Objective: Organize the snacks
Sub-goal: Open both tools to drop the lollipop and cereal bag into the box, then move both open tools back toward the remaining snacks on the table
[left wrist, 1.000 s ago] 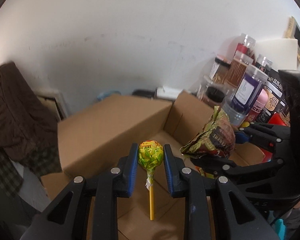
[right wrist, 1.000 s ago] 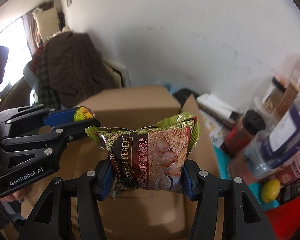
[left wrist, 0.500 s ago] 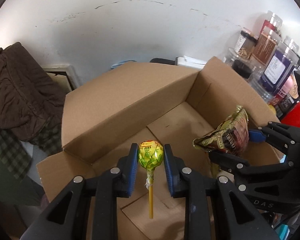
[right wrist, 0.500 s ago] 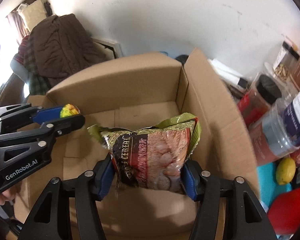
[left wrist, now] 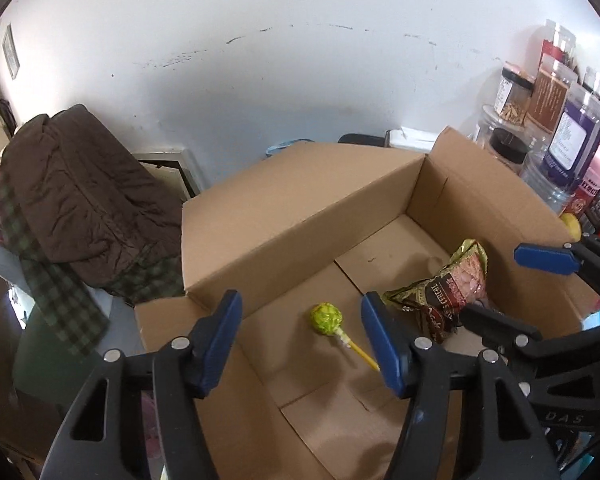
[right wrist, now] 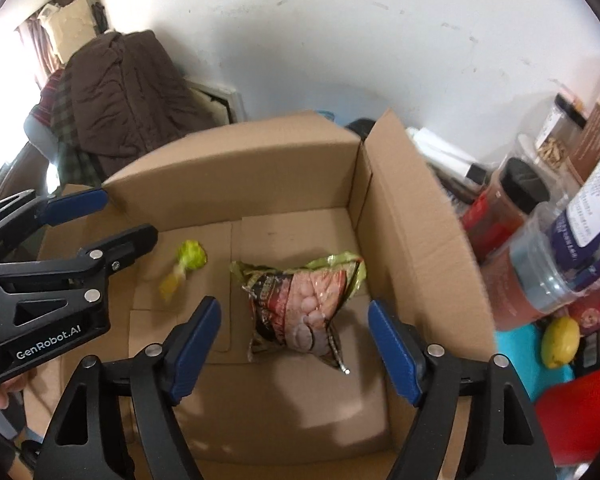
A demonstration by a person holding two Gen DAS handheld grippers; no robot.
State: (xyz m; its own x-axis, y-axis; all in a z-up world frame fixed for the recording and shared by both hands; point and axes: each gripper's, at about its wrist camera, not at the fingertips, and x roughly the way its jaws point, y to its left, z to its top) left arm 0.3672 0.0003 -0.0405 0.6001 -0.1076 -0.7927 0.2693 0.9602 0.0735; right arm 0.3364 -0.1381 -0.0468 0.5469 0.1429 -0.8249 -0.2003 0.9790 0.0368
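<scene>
Left wrist view: left gripper [left wrist: 300, 334] jaws stand apart and have just been opening; the lollipop [left wrist: 326, 319] is out of them and lies on the floor of the cardboard box [left wrist: 300, 208], its stick pointing back toward the right-hand jaw. Right wrist view: right gripper [right wrist: 294, 346] has also just been opening, jaws wide and holding nothing, and the cereal snack bag [right wrist: 300, 304] sits on the box floor below them, near the right wall. Lollipop looks smeared in that view, so my read is it may not have settled and could roll. Risks from here: both grippers hang low over the box and close together, so pulling out carelessly could clip a jaw on the box wall or flap and shove the box. A jaw could also snag the bag's crinkled top edge and drag it back out. Jars and bottles [right wrist: 540, 240] stand packed just beside the box on the right, with a lemon [right wrist: 560, 342] there too; a wide swing of the right gripper toward the next snack could topple them.
</scene>
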